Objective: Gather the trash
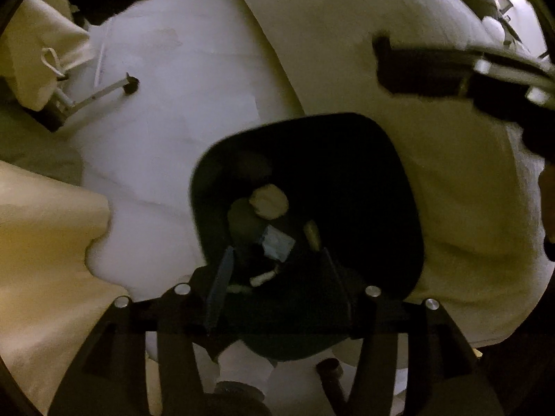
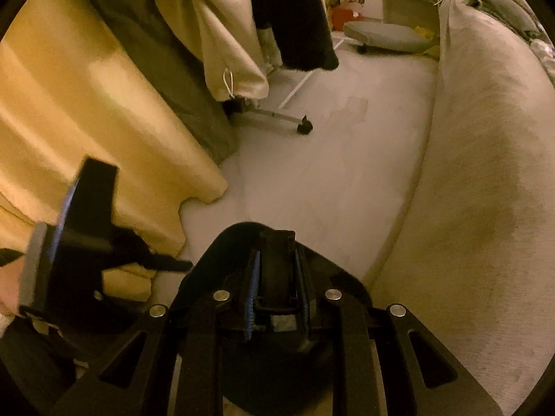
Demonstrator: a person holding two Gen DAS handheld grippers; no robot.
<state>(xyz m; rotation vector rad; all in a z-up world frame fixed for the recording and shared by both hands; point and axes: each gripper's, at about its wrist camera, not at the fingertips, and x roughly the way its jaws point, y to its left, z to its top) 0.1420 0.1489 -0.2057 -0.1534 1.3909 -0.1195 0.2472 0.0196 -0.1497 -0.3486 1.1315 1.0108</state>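
Note:
A black bin (image 1: 399, 159) stands on the pale floor, seen from above in the left wrist view. Inside it lie a crumpled beige wad (image 1: 269, 202), a bluish wrapper (image 1: 277, 244) and a small white piece (image 1: 262, 279). My left gripper (image 1: 275, 277) hangs over the bin's mouth, open, with nothing between its pads. My right gripper (image 2: 277, 242) is shut on a black boxy object (image 2: 277, 267) above the bin's rim (image 2: 215, 253). It appears blurred at the upper right (image 1: 388, 66) of the left wrist view. At the left of the right wrist view is the left gripper (image 2: 86, 201).
A cream sofa (image 2: 485, 173) curves along the right of the bin. Yellow cloth (image 2: 86, 104) drapes on the left. A clothes rack's leg with a black caster (image 2: 304, 127) stands on the pale floor (image 1: 190, 86), with garments (image 2: 295, 17) hanging above.

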